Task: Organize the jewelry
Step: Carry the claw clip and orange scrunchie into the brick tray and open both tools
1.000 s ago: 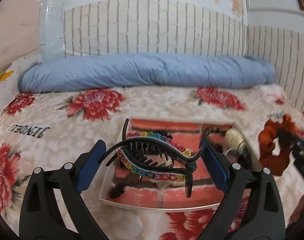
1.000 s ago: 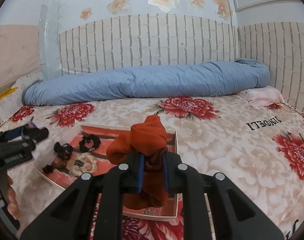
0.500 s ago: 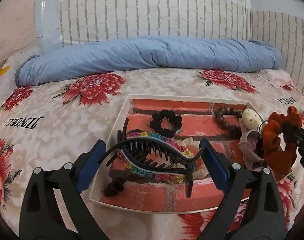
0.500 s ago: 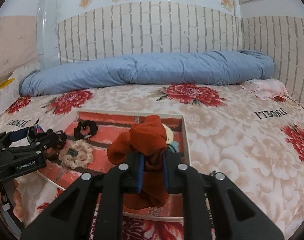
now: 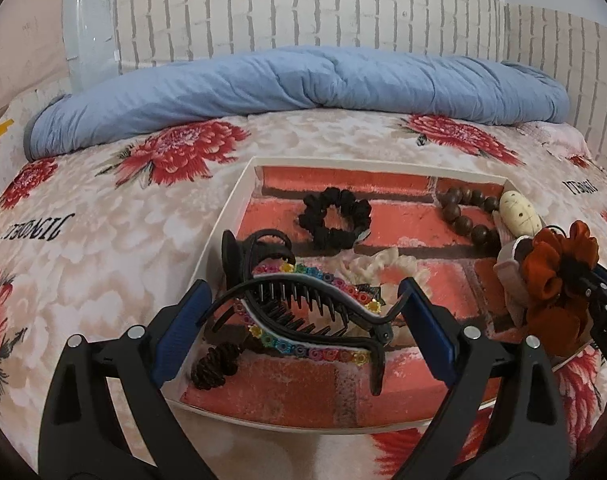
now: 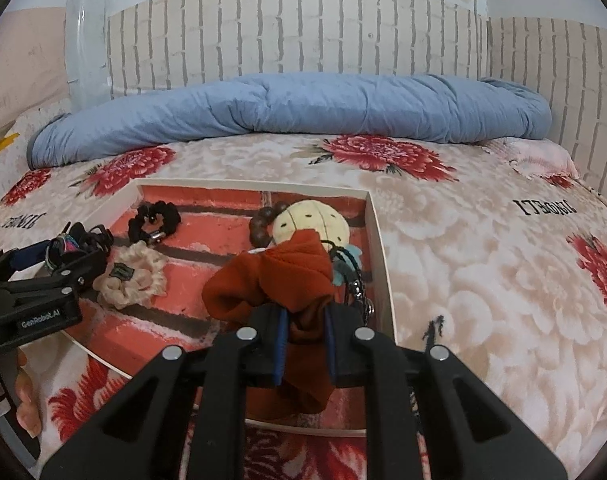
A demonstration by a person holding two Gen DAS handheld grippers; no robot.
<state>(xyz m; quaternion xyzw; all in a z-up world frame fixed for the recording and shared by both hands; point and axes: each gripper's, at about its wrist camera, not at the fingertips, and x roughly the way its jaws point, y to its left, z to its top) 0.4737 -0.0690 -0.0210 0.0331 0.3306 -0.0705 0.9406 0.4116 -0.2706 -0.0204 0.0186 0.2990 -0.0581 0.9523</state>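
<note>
My left gripper (image 5: 303, 320) is shut on a black hair clip (image 5: 307, 316) with coloured beads, held above the near left part of a shallow white tray (image 5: 231, 216) with a red brick-print floor. My right gripper (image 6: 305, 344) is shut on a rust-orange scrunchie (image 6: 275, 280), held over the tray's right side (image 6: 379, 240); it also shows in the left wrist view (image 5: 555, 280). In the tray lie a black scrunchie (image 5: 335, 218), a cream scrunchie (image 6: 131, 280), a brown bead bracelet (image 5: 463, 216), a cream oval piece (image 5: 519, 214) and a small dark brown hair tie (image 5: 215, 364).
The tray rests on a bed with a cream and red flowered blanket (image 6: 483, 260). A rolled blue quilt (image 6: 295, 108) lies along the brick-pattern headboard wall (image 6: 295, 32). The left gripper body (image 6: 35, 296) shows in the right wrist view.
Both grippers have moved forward and lower over the tray, each still holding its item. The tray now looks larger and nearer in both views.
</note>
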